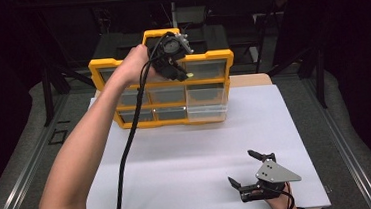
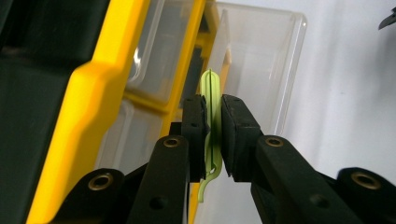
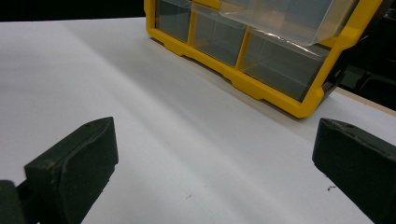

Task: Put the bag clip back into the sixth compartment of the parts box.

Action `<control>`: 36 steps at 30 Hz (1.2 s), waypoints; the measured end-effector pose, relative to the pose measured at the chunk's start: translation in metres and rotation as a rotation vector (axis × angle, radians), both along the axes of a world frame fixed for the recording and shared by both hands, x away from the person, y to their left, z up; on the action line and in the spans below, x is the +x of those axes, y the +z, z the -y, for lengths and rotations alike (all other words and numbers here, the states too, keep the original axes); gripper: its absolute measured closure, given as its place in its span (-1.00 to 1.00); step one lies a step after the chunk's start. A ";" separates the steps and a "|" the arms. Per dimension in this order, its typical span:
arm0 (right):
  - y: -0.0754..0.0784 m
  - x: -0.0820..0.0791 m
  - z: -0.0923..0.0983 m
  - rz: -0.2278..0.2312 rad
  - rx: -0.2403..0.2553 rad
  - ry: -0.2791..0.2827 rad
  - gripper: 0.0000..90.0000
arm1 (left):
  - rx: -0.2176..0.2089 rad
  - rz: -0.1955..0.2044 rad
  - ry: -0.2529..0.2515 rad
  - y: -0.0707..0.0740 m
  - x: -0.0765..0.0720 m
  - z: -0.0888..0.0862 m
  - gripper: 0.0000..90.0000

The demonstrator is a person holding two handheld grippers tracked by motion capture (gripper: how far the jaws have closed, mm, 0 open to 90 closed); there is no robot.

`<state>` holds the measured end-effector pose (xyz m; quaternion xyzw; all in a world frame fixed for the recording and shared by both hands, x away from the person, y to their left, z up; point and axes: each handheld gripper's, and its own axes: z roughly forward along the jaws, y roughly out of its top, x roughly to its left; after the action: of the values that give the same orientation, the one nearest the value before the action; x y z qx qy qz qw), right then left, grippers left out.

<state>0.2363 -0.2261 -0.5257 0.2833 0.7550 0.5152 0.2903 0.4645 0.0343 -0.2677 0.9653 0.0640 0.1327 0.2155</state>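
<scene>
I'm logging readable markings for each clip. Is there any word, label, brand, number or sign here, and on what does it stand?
None can be read.
Yellow drawer cabinet: no label or brand shows.
Clear pulled-out drawer: no print.
Thin green piece pinched in the left gripper: unmarked.
Right gripper, with its grey plate: holes, no lettering.
White table: blank.

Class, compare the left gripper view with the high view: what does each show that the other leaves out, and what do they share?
Left gripper view alone: the thin green clip seen edge-on, pinched between the left gripper jaws. High view alone: the person's forearm, the trailing cable and the right gripper with jaws open on the white table. Both: the yellow drawer cabinet and its pulled-out clear drawer.
</scene>
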 end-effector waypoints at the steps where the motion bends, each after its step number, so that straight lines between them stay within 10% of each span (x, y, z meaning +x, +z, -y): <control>1: 0.000 0.000 0.000 0.000 -0.002 0.001 -1.00 | 0.001 -0.004 -0.006 -0.001 0.000 0.003 0.79; 16: 0.000 0.001 0.000 0.002 -0.011 -0.001 -1.00 | 0.009 -0.035 -0.041 -0.018 0.003 0.029 0.79; 36: 0.000 0.000 0.001 0.002 -0.010 0.002 -1.00 | 0.129 -0.073 -0.081 -0.040 0.004 0.063 0.78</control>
<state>0.2363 -0.2268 -0.5257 0.2804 0.7578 0.5118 0.2918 0.4688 -0.0282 -0.3081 0.9832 0.0239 0.0926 0.1555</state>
